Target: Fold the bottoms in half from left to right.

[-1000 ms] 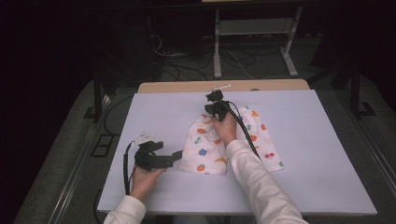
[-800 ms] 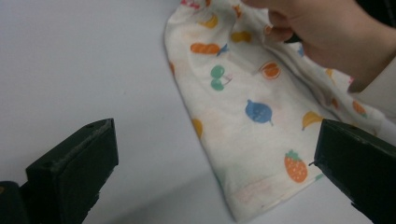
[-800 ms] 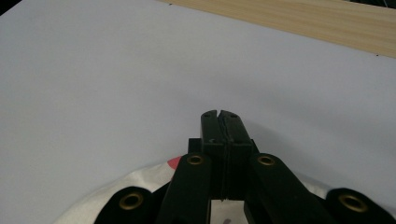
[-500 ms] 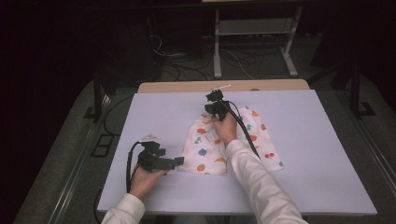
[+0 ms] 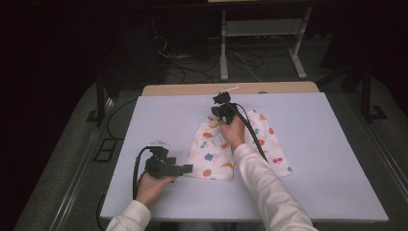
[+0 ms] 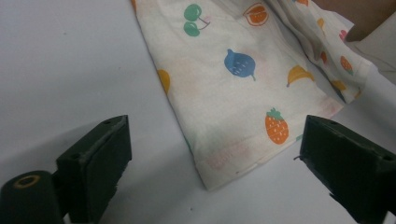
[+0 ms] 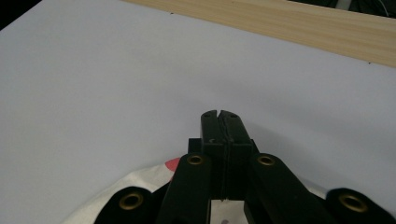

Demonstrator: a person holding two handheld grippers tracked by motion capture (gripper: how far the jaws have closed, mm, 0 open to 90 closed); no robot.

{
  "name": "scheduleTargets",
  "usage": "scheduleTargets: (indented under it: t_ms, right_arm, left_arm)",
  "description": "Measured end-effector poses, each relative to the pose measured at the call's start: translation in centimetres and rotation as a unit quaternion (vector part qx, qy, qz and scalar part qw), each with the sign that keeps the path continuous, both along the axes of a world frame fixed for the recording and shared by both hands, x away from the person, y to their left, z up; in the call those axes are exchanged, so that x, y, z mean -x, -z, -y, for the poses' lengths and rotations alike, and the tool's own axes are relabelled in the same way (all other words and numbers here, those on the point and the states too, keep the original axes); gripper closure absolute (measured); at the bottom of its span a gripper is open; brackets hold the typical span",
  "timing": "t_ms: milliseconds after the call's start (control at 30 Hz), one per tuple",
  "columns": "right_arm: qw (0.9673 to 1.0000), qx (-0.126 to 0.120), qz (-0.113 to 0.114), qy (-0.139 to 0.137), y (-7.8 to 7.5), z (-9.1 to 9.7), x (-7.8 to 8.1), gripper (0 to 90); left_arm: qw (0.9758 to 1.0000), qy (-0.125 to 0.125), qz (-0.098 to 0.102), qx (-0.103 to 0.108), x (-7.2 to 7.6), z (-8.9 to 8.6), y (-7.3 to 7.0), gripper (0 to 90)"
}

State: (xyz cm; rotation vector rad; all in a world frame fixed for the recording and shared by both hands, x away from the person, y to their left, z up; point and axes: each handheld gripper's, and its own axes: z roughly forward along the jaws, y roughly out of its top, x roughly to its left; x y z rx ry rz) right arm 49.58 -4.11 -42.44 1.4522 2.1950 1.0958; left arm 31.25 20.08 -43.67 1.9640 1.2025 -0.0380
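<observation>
Lay flat at mid-table: fruit-print cloth (image 5: 219,151), long axis running away from the person. Left gripper (image 6: 212,154) spread, jaws just narrowing, near corner dead ahead between them, untouched. Right gripper (image 7: 220,119) pressed together at the far edge.

High view above the table (image 5: 337,163) looking down, both tool views close, sharing fruit-print cloth (image 5: 211,154)

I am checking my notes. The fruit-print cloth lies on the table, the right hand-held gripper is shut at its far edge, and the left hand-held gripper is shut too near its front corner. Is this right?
Not fully. The left hand-held gripper is open, not shut: the left gripper view shows its jaws wide apart, the cloth corner between them untouched. The rest holds: the right hand-held gripper is shut at the far edge, on the table.
</observation>
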Motion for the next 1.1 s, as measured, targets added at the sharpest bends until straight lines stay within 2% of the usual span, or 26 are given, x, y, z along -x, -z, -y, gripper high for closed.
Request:
scheduleTargets:
  t_ms: [233,400,500,700,900,1100]
  right_arm:
    - [1.0000,0.004,0.002,-0.002,0.1,-0.1,0.0,88.2]
    - [1.0000,0.003,0.002,-0.003,0.3,-0.1,0.2,88.2]
    - [1.0000,0.000,0.002,0.000,0.4,0.0,0.2,88.2]
    - [1.0000,-0.001,0.003,-0.002,0.3,0.1,0.2,88.2]
    - [1.0000,-0.003,0.004,0.000,0.3,0.2,0.2,88.2]
    - [1.0000,-0.005,0.004,-0.002,0.4,0.1,0.2,88.2]
  left_arm:
    - [0.9996,0.022,-0.016,-0.007,0.2,0.5,0.2,18.6]
    - [0.9996,0.022,-0.018,-0.002,0.1,0.4,0.3,27.2]
    - [0.9997,0.017,-0.020,-0.004,0.1,0.2,0.4,38.7]
    - [0.9996,0.006,-0.027,-0.001,0.0,-0.3,0.6,48.4]
    - [0.9992,0.024,-0.031,-0.002,-0.1,-0.2,0.9,65.0]
    - [0.9990,0.028,-0.034,-0.002,-0.4,-0.2,1.1,77.7]
